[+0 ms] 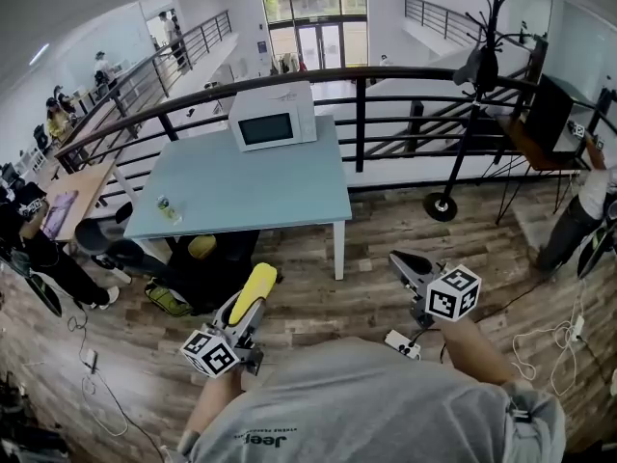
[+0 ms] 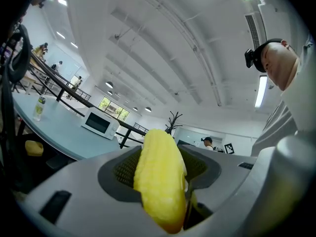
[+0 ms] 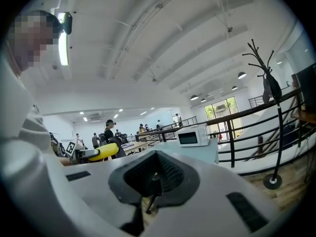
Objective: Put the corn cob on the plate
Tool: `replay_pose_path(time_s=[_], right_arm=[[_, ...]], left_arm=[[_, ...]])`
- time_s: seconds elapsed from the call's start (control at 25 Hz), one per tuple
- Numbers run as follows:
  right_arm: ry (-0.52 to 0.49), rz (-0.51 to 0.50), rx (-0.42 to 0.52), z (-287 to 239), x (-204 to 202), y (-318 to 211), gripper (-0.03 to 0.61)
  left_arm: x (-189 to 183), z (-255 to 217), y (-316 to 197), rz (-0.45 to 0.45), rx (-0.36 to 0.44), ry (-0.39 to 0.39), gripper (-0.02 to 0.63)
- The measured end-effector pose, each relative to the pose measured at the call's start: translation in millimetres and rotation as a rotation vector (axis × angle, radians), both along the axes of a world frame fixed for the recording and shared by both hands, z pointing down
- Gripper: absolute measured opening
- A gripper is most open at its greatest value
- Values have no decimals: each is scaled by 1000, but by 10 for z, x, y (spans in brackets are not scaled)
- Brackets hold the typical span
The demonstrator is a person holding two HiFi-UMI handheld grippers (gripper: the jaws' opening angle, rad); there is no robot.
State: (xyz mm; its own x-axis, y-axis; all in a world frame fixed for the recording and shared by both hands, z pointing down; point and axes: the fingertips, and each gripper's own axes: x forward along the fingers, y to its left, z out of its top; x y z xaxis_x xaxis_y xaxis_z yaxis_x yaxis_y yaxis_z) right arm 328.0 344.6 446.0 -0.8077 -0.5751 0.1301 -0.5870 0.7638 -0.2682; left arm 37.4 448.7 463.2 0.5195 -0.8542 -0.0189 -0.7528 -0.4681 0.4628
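While my left gripper (image 1: 241, 309) is clamped on the corn cob (image 2: 159, 181), the right gripper (image 3: 154, 179) hangs empty, jaws together. No plate visible; table (image 1: 280, 196) well ahead. Risk: the rounded cob, jutting past the jaws, slips out during carry.

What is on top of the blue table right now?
A white microwave at the far edge and a small bottle near the left corner. No plate shows; whatever lies behind the microwave is covered.
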Motion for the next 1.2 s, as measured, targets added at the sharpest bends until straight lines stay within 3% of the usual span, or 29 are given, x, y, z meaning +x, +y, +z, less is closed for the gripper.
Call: replay_pose_path(time_s=[0.32,0.64,0.96,1.2], right_arm=[[-50,-1,-35,112,323,-134,17],[-48,18,-61,270,179,-399,17],[-31,82,-45,241,-608,-973,17],[-30,112,-12,27,-1462,-1442,17]], left_arm=[[340,49,-104,13,-42,37,235],[174,117,-418,30,-45,30,235],[-577,191,-1135,117,-19,53,236],[-1332,28,-1796,193,15,11,235]])
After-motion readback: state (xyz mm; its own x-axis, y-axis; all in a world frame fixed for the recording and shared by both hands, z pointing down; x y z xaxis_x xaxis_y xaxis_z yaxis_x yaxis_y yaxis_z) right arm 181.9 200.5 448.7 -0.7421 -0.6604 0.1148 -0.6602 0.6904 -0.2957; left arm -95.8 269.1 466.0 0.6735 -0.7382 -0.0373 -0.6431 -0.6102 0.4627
